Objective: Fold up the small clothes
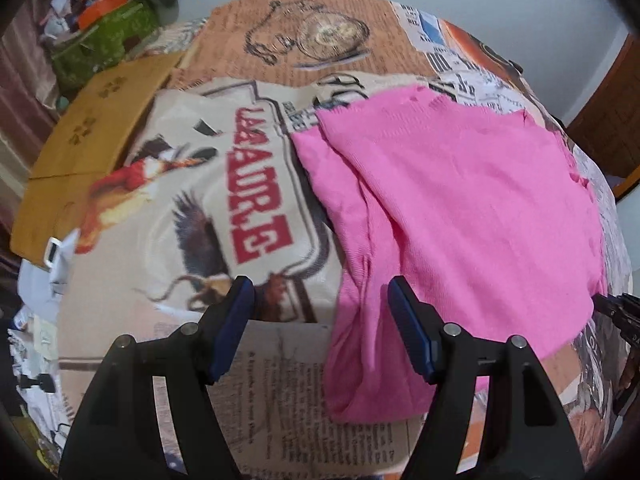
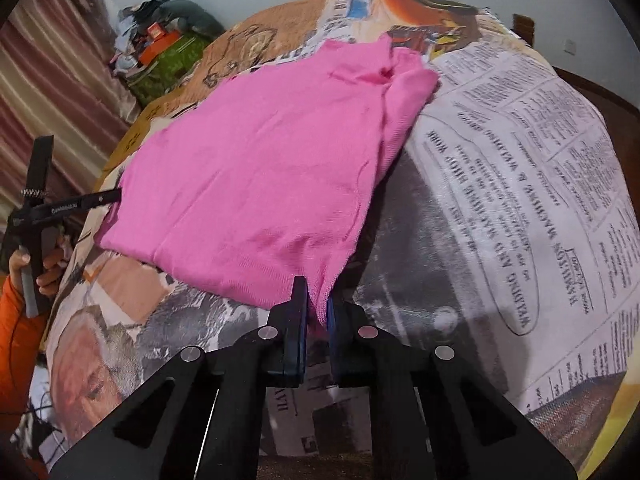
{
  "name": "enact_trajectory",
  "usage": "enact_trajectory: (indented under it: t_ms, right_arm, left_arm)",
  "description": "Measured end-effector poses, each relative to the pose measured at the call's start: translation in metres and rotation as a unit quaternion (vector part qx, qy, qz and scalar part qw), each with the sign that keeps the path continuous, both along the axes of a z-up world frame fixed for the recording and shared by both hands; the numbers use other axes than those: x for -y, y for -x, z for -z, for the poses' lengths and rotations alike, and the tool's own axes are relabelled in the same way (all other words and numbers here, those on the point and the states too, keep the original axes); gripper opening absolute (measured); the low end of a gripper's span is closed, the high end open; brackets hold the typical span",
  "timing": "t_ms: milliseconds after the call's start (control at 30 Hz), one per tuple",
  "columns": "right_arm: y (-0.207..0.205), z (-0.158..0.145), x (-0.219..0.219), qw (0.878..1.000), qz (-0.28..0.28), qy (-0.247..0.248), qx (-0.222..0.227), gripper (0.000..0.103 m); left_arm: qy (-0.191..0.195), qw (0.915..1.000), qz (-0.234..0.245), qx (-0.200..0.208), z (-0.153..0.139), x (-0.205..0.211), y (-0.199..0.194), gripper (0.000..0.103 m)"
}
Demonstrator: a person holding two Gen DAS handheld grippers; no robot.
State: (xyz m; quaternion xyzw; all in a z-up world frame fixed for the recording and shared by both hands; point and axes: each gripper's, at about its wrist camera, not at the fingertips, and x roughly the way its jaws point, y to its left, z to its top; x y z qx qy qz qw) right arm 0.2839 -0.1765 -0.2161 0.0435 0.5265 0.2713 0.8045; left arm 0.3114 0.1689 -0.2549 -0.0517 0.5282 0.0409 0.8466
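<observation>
While the right gripper (image 2: 317, 312) pinches the pink cloth's (image 2: 260, 168) near corner, the cloth spreads toward 11 o'clock over the bedspread (image 2: 500, 200); left gripper (image 1: 320, 300) spread, cloth at 1 o'clock

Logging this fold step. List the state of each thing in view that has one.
Pink top: partly folded, lying on the bedspread, one corner lifted.
Left claw: open, holding nothing, over the top's near edge.
Right claw: shut on the top's corner.
Cardboard box: flattened, beside the bedspread.
</observation>
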Motion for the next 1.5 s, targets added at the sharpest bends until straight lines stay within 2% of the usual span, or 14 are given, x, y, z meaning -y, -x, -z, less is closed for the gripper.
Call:
enact_trajectory:
  t_ms: [167, 367, 467, 667, 867, 933, 1000, 1033, 1133, 1167, 1233, 1300, 1367, 1500]
  right_arm:
    - [0.0, -0.009, 0.008, 0.999, -0.017, 0.031, 0.03, 0.006]
    - [-0.006, -0.008, 0.031, 0.997, -0.002, 0.055, 0.052, 0.006]
    - [-0.011, -0.007, 0.043, 0.996, 0.014, 0.064, 0.062, 0.006]
    - [-0.029, -0.014, 0.06, 0.993, 0.045, 0.066, 0.082, 0.006]
    - [-0.047, -0.022, 0.067, 0.99, 0.058, 0.075, 0.103, 0.006]
    - [-0.052, -0.024, 0.069, 0.99, 0.062, 0.075, 0.107, 0.006]
    - [-0.056, -0.023, 0.07, 0.989, 0.064, 0.078, 0.109, 0.006]
    - [-0.059, -0.023, 0.071, 0.989, 0.065, 0.08, 0.11, 0.006]
    - [-0.061, -0.023, 0.069, 0.988, 0.069, 0.081, 0.112, 0.006]
    - [-0.062, -0.024, 0.069, 0.988, 0.07, 0.079, 0.11, 0.007]
    - [-0.06, -0.027, 0.069, 0.988, 0.076, 0.075, 0.111, 0.009]
    - [-0.053, -0.032, 0.067, 0.988, 0.079, 0.071, 0.112, 0.019]
    - [-0.048, -0.035, 0.065, 0.988, 0.08, 0.071, 0.116, 0.035]
    - [-0.031, -0.039, 0.054, 0.991, 0.06, 0.058, 0.108, 0.038]
  left_arm:
    - [-0.017, 0.9997, -0.007, 0.013, -0.018, -0.006, -0.006, 0.069]
    - [-0.018, 0.9996, -0.009, 0.018, -0.02, -0.005, -0.033, 0.069]
    - [-0.012, 0.9998, -0.008, 0.016, -0.017, -0.004, -0.053, 0.069]
    - [0.028, 0.9994, 0.009, 0.016, -0.007, 0.004, -0.093, 0.069]
    - [0.035, 0.9978, 0.053, -0.015, 0.024, 0.025, -0.125, 0.069]
    - [0.054, 0.9969, 0.055, -0.014, 0.031, 0.025, -0.128, 0.068]
    - [0.083, 0.9948, 0.059, -0.007, 0.032, 0.022, -0.127, 0.055]
    - [0.097, 0.9936, 0.059, -0.004, 0.032, 0.021, -0.125, 0.045]
    - [0.083, 0.995, 0.057, 0.0, 0.029, 0.024, -0.115, 0.019]
    - [0.073, 0.9959, 0.054, 0.0, 0.027, 0.025, -0.111, 0.015]
    - [0.049, 0.9976, 0.048, 0.001, 0.025, 0.027, -0.097, 0.014]
    - [0.026, 0.9988, 0.041, 0.002, 0.024, 0.026, -0.082, 0.013]
    - [0.009, 0.9995, 0.03, 0.001, 0.022, 0.023, -0.065, 0.012]
    - [-0.006, 0.9998, 0.014, -0.01, 0.018, 0.018, -0.03, 0.012]
